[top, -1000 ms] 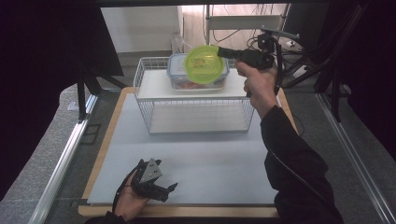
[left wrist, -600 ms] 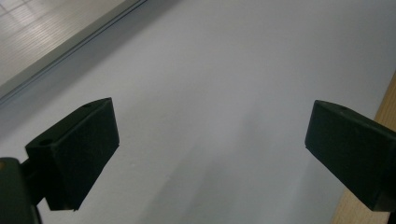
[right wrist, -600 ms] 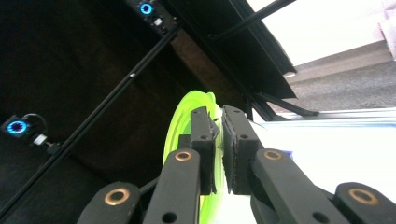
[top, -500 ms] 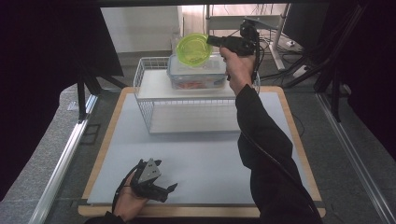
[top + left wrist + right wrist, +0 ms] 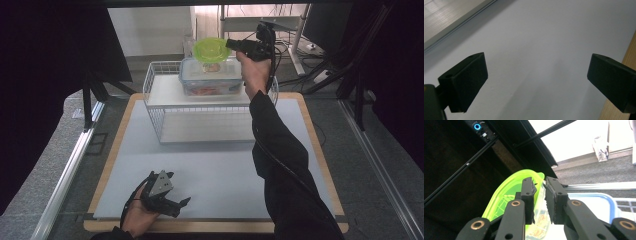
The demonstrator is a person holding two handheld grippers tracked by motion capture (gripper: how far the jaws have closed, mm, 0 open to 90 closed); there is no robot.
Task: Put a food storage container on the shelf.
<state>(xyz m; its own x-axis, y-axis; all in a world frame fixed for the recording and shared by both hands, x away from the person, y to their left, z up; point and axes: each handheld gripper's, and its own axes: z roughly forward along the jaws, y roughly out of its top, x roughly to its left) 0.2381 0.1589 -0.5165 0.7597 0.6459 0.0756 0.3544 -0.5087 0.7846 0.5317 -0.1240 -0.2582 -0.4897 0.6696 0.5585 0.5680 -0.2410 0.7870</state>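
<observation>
Dark frames ring my pale counter; upper centre, my right gripper, jaws easing apart, has the green bowl rim between them over the clear box — light, stiff, slick; left gripper jaws spread

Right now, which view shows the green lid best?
High view: the whole green lid shows above the clear box on the wire rack, at the right gripper. The right gripper view shows its rim between the jaws, close up. The left gripper view faces the white mat.
</observation>
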